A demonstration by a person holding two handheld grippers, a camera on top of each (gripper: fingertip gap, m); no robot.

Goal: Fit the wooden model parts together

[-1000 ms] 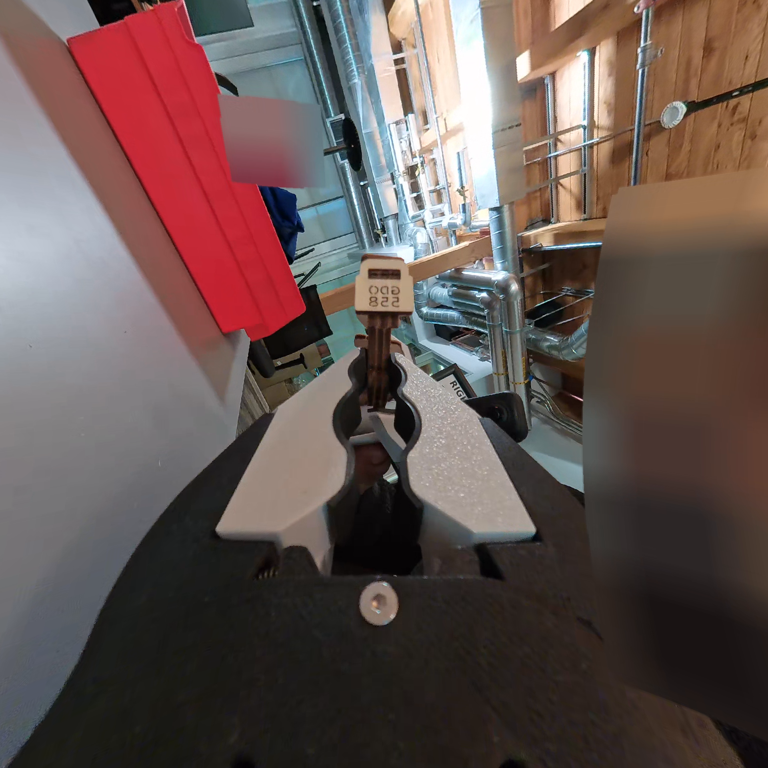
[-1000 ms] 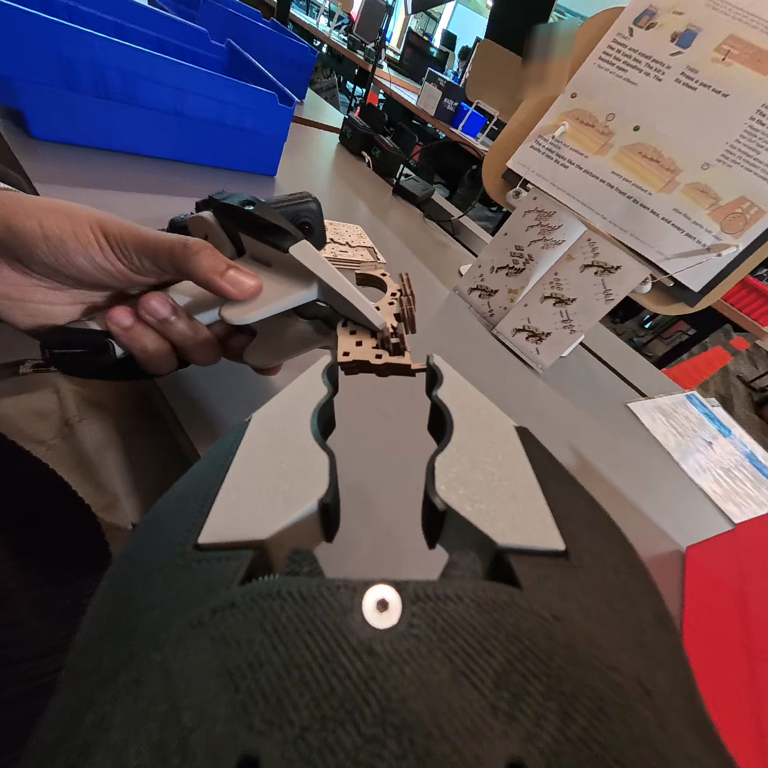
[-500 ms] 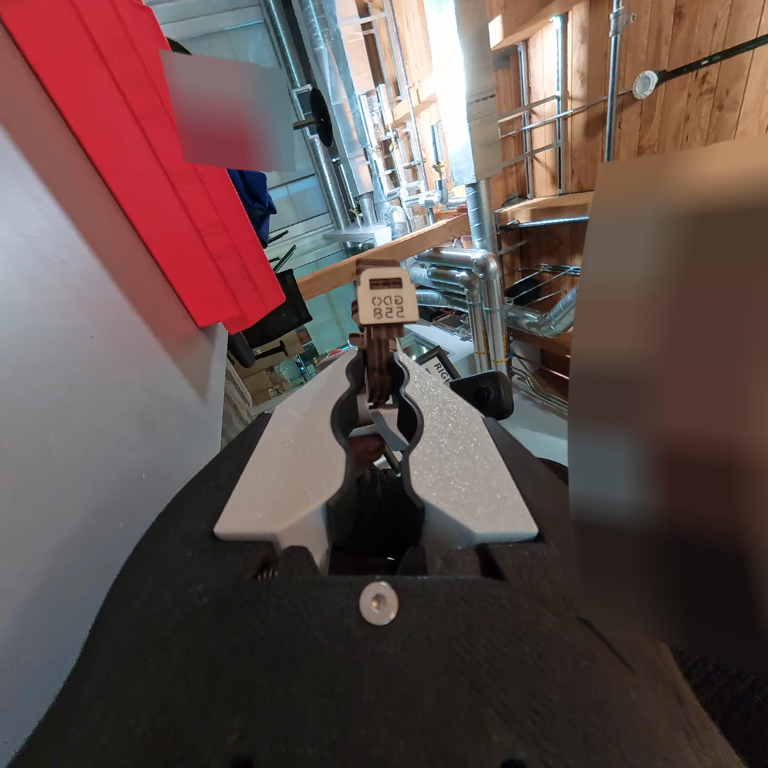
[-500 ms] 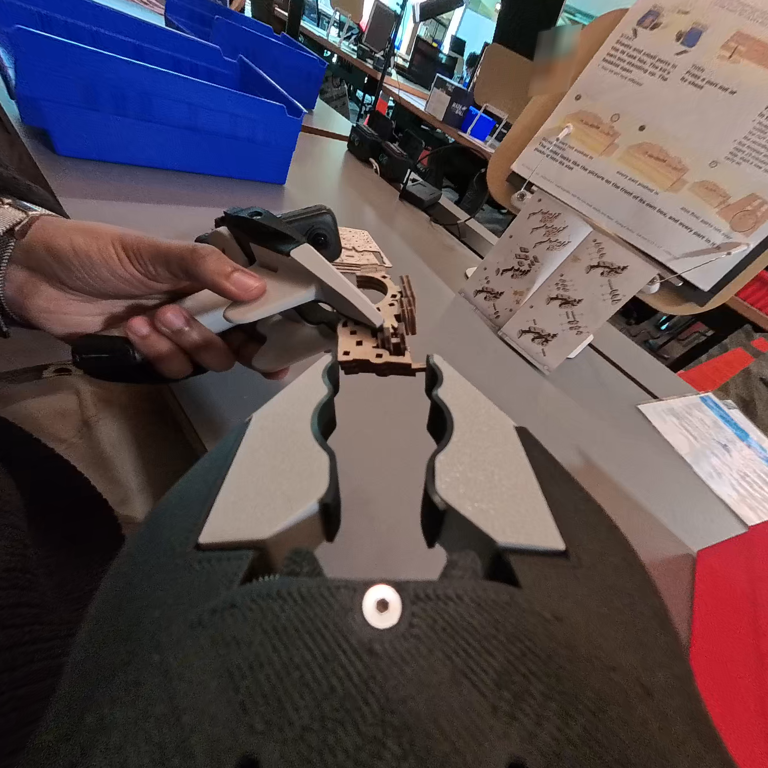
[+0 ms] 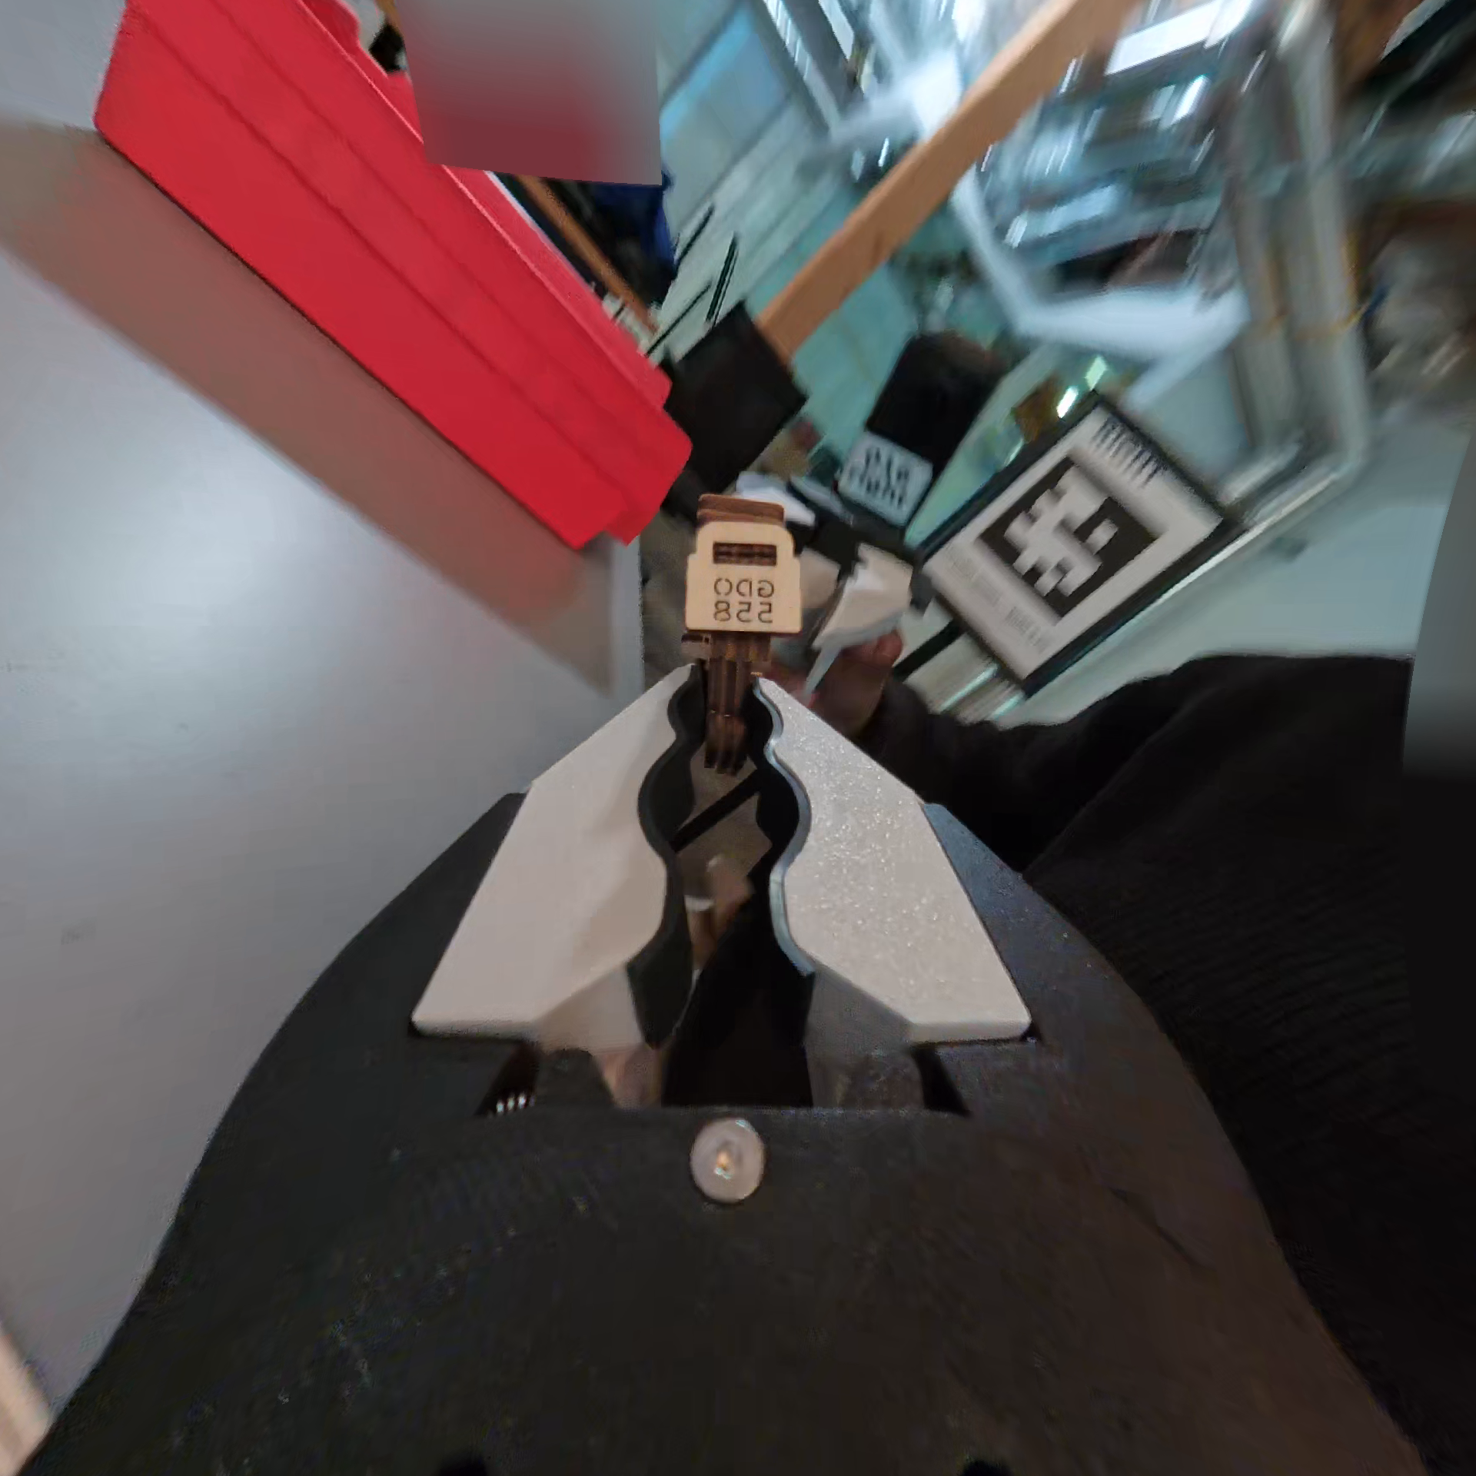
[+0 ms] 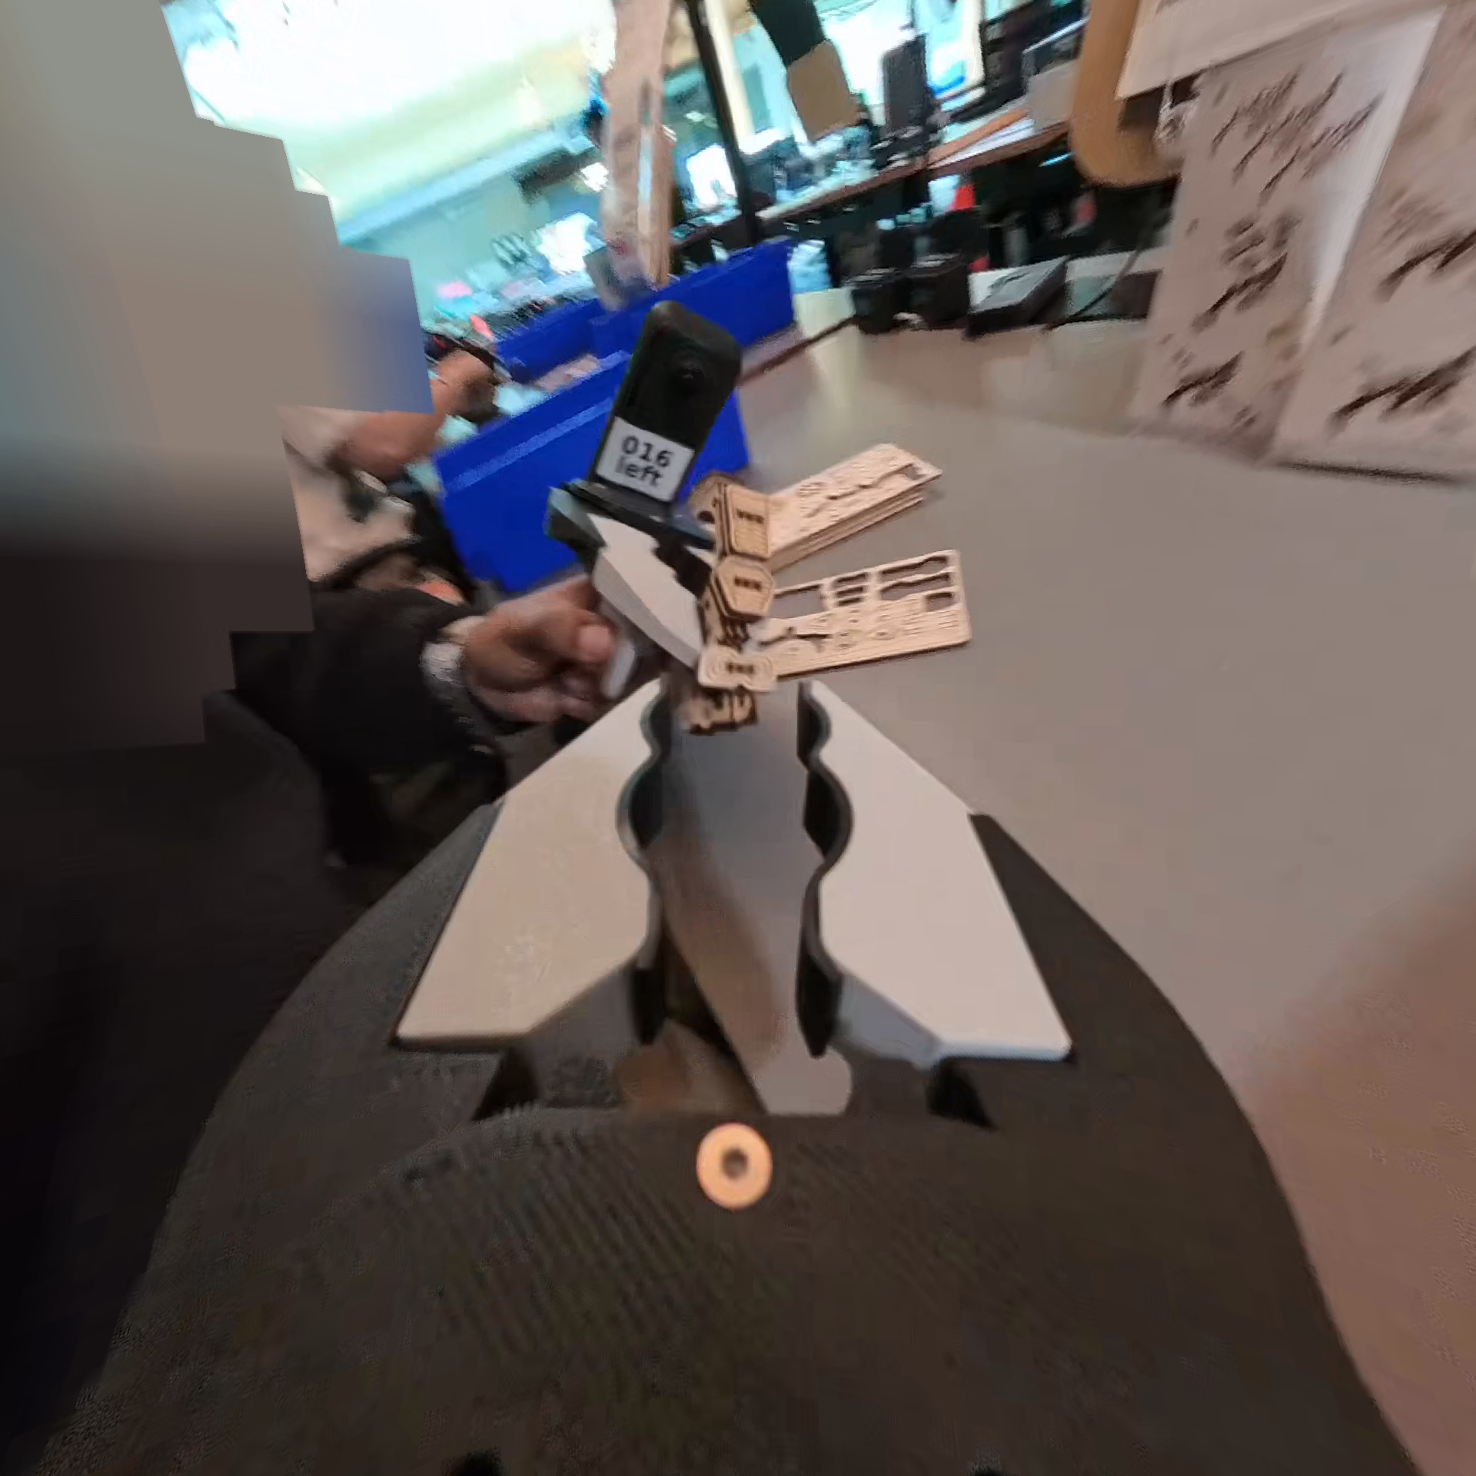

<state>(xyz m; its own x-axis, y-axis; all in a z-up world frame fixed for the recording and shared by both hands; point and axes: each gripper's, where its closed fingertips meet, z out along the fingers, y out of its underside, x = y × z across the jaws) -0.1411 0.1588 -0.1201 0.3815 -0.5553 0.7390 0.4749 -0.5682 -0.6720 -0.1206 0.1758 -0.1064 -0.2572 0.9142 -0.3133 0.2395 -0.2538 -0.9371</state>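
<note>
My left gripper (image 5: 725,688) is shut on a partly built wooden model (image 5: 739,607); a pale engraved plate of the model faces the camera above the fingertips. In the right wrist view the same model (image 6: 731,615) shows as a stack of brown laser-cut pieces held in the air by the left gripper (image 6: 695,631), just beyond my right fingertips. My right gripper (image 6: 731,703) is open and empty, close under the model. The right gripper's white fingers (image 5: 859,607) show behind the model in the left wrist view.
Wooden part sheets (image 6: 870,615) and a stack of further sheets (image 6: 847,495) lie on the grey table (image 6: 1158,639). Blue bins (image 6: 559,455) stand at the back left. Printed cards (image 6: 1318,279) stand at the right. A red bin (image 5: 383,271) sits at the table's edge. My right fingertips sit around 4 centimeters from my left ones.
Both views have swung sharply and blurred. The left gripper has turned the model, still held. The right gripper stays open and now faces the left gripper's front.
</note>
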